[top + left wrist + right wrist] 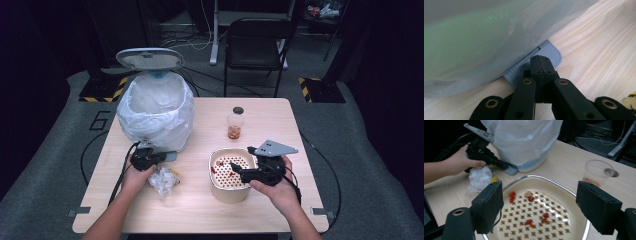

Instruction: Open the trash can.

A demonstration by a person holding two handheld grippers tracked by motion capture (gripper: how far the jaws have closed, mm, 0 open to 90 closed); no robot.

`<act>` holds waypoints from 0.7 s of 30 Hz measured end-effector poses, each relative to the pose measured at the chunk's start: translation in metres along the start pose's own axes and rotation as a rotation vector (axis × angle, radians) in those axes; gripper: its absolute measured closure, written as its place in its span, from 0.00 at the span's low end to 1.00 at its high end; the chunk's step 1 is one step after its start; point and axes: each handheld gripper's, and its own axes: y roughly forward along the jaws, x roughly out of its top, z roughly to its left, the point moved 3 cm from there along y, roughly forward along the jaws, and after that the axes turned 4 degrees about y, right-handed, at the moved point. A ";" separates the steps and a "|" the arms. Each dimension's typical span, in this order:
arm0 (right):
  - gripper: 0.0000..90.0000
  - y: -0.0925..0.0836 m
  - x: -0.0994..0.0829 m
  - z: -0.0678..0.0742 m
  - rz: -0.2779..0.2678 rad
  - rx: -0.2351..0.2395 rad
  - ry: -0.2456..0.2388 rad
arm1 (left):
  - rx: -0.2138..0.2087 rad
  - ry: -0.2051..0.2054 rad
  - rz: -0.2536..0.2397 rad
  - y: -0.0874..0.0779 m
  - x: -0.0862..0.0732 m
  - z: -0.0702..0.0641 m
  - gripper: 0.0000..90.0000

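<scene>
Wooden worktop (200, 200) in a dark room, chair and cables behind. Landmark: pedal bin (156, 112), white liner, lid up, back-left on the worktop.

Step, by my read: clearing food scraps into the bin. Left tongs (539, 65) fully closed, tips pressing the bin's grey foot pedal (550, 51) at its base, likely holding the lid open.

Right tongs (544, 207) hover over the cream strainer bowl (215, 181), which sits right of the bin, toward the near edge. Jaws wide apart, nothing between them, touching nothing. Red scraps (528, 221) lie scattered on the bowl's perforated insert.

Crumpled plastic wrapper (161, 181) just in front of the bin, beside the left hand (132, 177). Plastic cup (235, 125) with red residue right of the bin, behind the bowl.

Next move probably: right tongs grip the bowl rim, or a scrap, and carry it over the open bin. Needs the pedal kept down and a firm hold on the rim.
</scene>
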 end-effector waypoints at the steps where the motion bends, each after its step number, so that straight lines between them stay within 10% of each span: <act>1: 0.23 0.002 0.001 0.005 -0.001 0.009 -0.001 | -0.002 -0.027 -0.003 0.000 0.000 -0.002 1.00; 21: 0.17 0.058 -0.007 0.116 0.029 0.198 -0.087 | -0.028 -0.040 0.016 -0.002 -0.001 0.000 1.00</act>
